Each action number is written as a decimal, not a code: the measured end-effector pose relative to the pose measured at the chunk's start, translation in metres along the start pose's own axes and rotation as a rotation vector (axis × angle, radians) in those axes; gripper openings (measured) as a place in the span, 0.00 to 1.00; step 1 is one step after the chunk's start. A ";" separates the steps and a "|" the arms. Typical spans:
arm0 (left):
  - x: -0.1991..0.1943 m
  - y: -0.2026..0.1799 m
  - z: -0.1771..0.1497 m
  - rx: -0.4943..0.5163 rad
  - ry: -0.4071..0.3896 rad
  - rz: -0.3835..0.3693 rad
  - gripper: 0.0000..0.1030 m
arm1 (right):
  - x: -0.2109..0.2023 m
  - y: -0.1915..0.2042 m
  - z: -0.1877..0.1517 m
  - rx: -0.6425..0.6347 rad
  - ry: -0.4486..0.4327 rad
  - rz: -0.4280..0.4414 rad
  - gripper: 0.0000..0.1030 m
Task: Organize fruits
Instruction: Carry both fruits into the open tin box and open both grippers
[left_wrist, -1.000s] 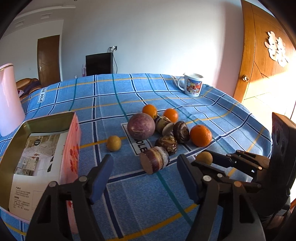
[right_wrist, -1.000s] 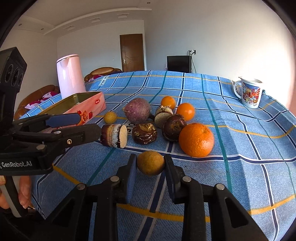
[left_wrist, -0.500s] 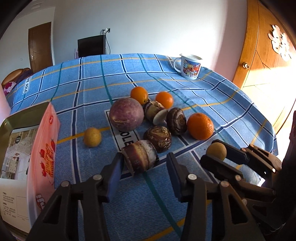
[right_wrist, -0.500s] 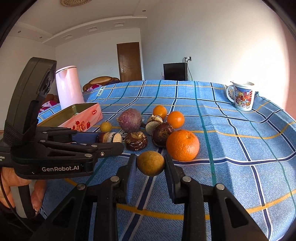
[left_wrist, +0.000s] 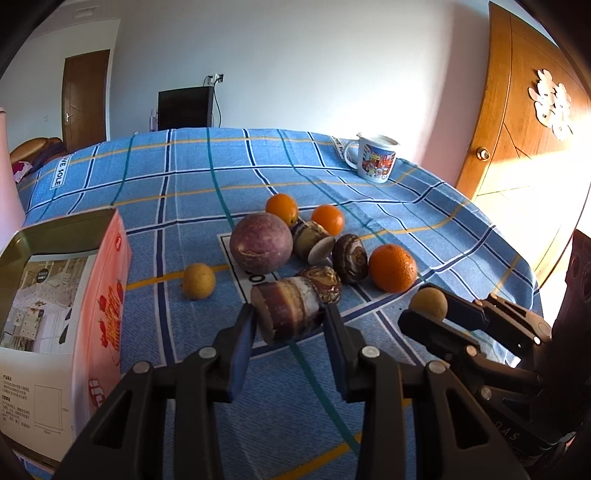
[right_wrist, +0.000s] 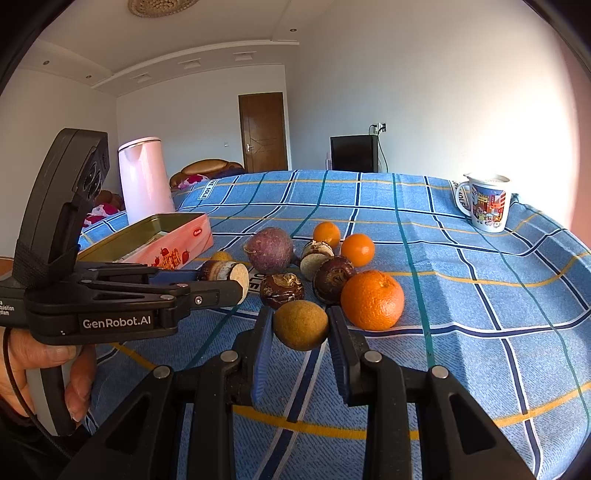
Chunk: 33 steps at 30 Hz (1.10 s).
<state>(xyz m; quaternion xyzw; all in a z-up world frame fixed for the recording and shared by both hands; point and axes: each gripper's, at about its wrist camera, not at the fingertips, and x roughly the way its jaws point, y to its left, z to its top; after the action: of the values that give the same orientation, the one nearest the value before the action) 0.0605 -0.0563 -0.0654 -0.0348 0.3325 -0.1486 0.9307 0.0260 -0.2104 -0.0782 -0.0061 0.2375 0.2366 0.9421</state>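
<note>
Fruits lie clustered on the blue checked tablecloth (left_wrist: 184, 177). My left gripper (left_wrist: 290, 321) is shut on a brown cut root piece (left_wrist: 286, 312), low over the cloth; the piece also shows in the right wrist view (right_wrist: 225, 273). My right gripper (right_wrist: 300, 328) is shut on a small tan round fruit (right_wrist: 301, 325), held just above the cloth; that fruit shows in the left wrist view (left_wrist: 428, 302) too. Behind sit a purple round fruit (left_wrist: 260, 242), a large orange (left_wrist: 392, 267), two small oranges (left_wrist: 282, 208) (left_wrist: 328, 219), dark brown pieces (left_wrist: 349, 258) and a small yellow fruit (left_wrist: 199, 280).
An open pink tin box (left_wrist: 66, 295) stands at the left, also seen in the right wrist view (right_wrist: 159, 240). A pink kettle (right_wrist: 144, 181) stands behind it. A printed mug (left_wrist: 375, 157) sits at the far right of the table. A wooden door (left_wrist: 517, 122) is at the right.
My left gripper moved forward and closed around the cut root piece. My right gripper kept its hold on the tan fruit and rose slightly.
</note>
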 end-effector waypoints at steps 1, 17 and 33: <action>-0.003 0.000 0.000 0.010 -0.013 0.023 0.38 | -0.001 0.001 0.001 -0.002 -0.007 0.000 0.30; -0.044 0.040 0.004 0.019 -0.156 0.208 0.38 | 0.002 0.036 0.043 -0.096 -0.081 0.059 0.30; -0.069 0.105 0.003 -0.087 -0.181 0.288 0.38 | 0.044 0.097 0.085 -0.203 -0.056 0.182 0.30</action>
<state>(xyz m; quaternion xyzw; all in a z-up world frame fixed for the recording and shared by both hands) 0.0384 0.0646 -0.0388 -0.0403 0.2550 0.0048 0.9661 0.0545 -0.0945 -0.0128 -0.0735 0.1856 0.3438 0.9176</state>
